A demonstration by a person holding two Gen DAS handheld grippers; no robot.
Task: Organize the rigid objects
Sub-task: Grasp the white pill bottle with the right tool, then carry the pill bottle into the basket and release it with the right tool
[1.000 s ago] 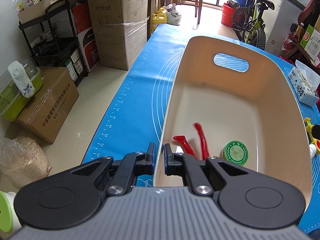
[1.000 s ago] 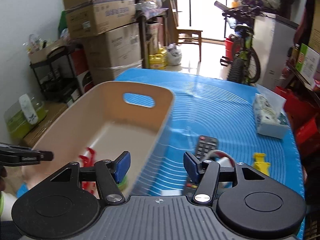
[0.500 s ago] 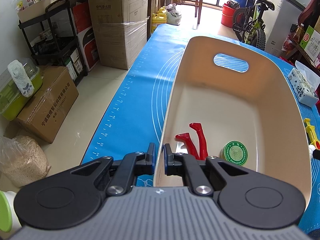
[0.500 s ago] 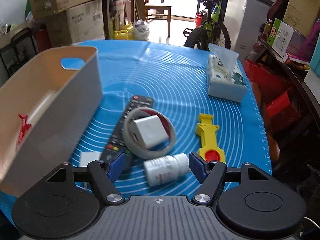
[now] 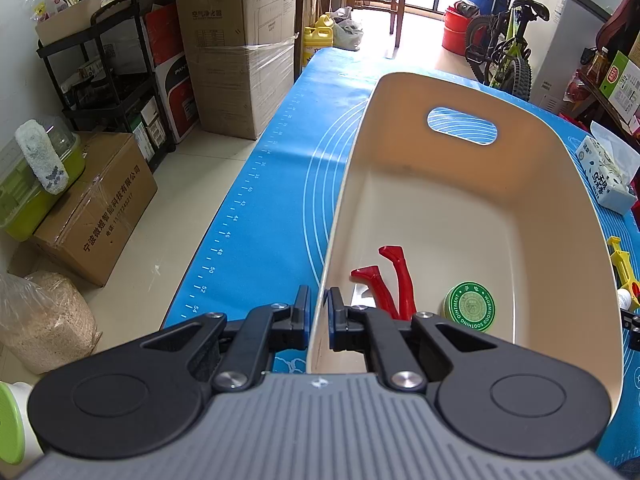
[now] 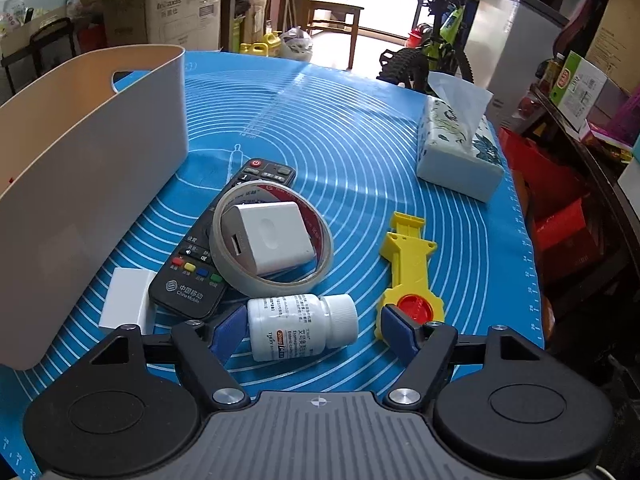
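Observation:
My left gripper [image 5: 318, 312] is shut on the near left wall of the cream bin [image 5: 460, 184]. In the bin lie a red clip [image 5: 394, 280] and a green round tin [image 5: 469, 307]. My right gripper [image 6: 314, 330] is open, its fingers on either side of a white pill bottle [image 6: 300, 332] lying on the blue mat. Beyond it lie a tape ring [image 6: 272, 236] with a white charger [image 6: 268, 236] inside it, both on a black remote [image 6: 200, 268], a yellow tool [image 6: 412, 268] and a small white block [image 6: 126, 300]. The bin's outer wall [image 6: 80, 184] is at left.
A tissue pack [image 6: 460, 148] lies at the mat's far right, also in the left wrist view [image 5: 606, 180]. The blue mat [image 6: 340, 128] covers the table. Cardboard boxes [image 5: 236, 48], a black shelf, a bicycle [image 5: 504, 48] and a chair stand around the table.
My right gripper has swung from the bin over to the loose objects and come down around the pill bottle. My left gripper has kept its hold on the bin.

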